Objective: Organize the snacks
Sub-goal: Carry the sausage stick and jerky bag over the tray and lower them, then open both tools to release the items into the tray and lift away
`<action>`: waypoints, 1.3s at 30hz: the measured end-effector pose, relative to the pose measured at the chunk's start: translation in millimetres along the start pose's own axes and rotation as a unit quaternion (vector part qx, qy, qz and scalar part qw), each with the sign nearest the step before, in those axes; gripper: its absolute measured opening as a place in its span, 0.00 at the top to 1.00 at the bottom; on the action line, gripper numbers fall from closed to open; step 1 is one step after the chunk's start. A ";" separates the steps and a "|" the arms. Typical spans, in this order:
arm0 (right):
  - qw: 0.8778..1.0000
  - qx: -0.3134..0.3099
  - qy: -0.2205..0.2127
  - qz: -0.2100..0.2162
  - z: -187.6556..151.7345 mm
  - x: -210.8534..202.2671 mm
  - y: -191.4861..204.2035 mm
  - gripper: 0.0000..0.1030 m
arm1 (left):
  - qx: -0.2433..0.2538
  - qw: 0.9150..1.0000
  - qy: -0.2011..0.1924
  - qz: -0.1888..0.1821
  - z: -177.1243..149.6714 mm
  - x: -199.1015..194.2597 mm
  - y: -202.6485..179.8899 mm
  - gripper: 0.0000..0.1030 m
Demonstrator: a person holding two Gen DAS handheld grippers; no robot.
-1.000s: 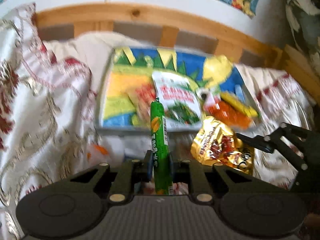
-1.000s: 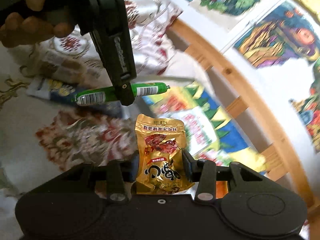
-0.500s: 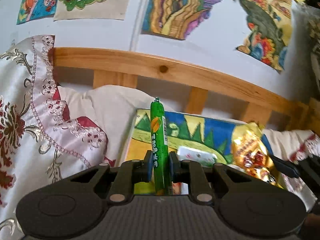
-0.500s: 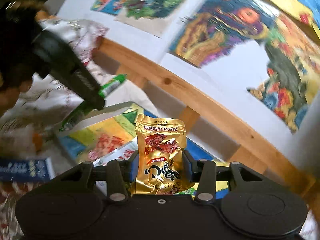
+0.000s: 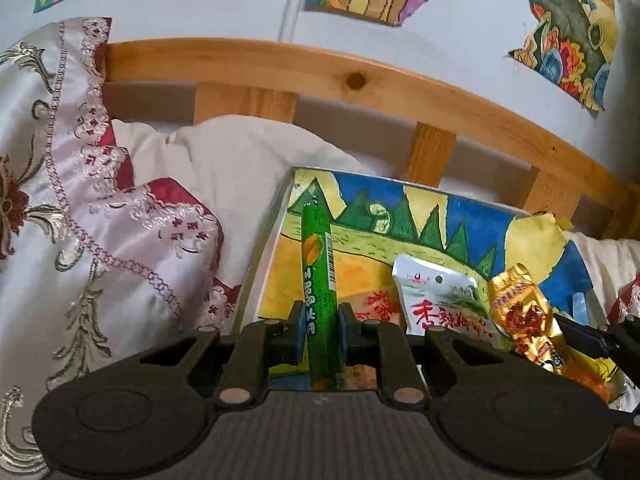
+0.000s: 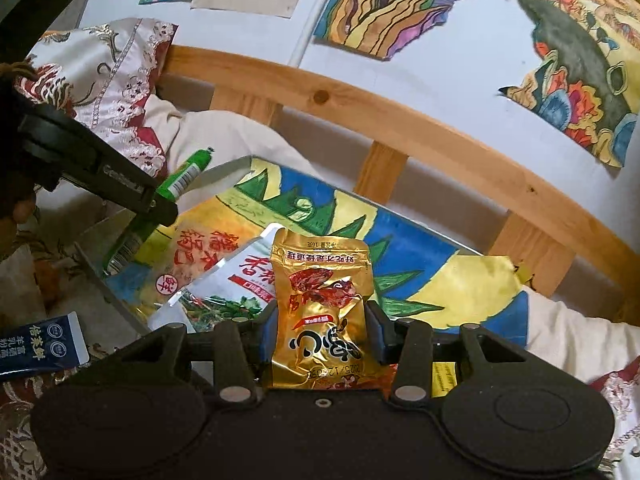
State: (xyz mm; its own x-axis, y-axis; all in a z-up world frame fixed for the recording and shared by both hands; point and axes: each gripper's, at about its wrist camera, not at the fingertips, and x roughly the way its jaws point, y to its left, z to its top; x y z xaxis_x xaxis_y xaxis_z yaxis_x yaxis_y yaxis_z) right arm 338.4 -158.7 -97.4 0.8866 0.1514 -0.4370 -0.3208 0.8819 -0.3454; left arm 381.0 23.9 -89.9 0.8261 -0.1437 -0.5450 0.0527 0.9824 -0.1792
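Left wrist view: the left gripper [image 5: 319, 330] clamps a green sausage stick [image 5: 319, 280] upright over the left edge of the painted tray [image 5: 472, 220], apparently to add it to the snacks gathered there. From the right wrist, the right gripper [image 6: 322, 330] pinches a gold foil packet [image 6: 322, 300] by its lower half, label inverted, above the tray's near edge, where a white spicy-snack pouch [image 6: 236, 280] lies. A blue sachet [image 6: 40, 344] waits off-tray on the embroidered bedding [image 6: 24, 408].

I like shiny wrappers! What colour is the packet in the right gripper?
Shiny gold packet with red print, clearest in the right wrist view.
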 end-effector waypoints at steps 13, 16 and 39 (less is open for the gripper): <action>0.999 0.006 0.025 0.018 -0.7 12.4 7.8 0.54 | 0.039 0.999 0.011 0.026 -3.2 8.8 -5.6 0.82; 0.999 0.008 0.028 0.018 -1.1 13.2 7.9 0.52 | 0.037 0.998 0.019 0.038 -1.9 10.4 -6.3 0.81; 0.996 0.065 -0.058 -0.036 25.8 -52.2 -19.0 0.01 | 0.007 0.991 -0.114 0.074 19.5 -73.4 -13.1 0.09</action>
State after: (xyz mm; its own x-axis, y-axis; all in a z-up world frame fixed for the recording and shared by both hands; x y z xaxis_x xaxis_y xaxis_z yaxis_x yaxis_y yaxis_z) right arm 306.9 -171.8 -46.6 0.9408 0.1293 -0.3133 -0.2154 0.9417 -0.2583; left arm 330.6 23.9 -31.5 0.9301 0.0311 -0.3659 -0.0723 0.9924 -0.0997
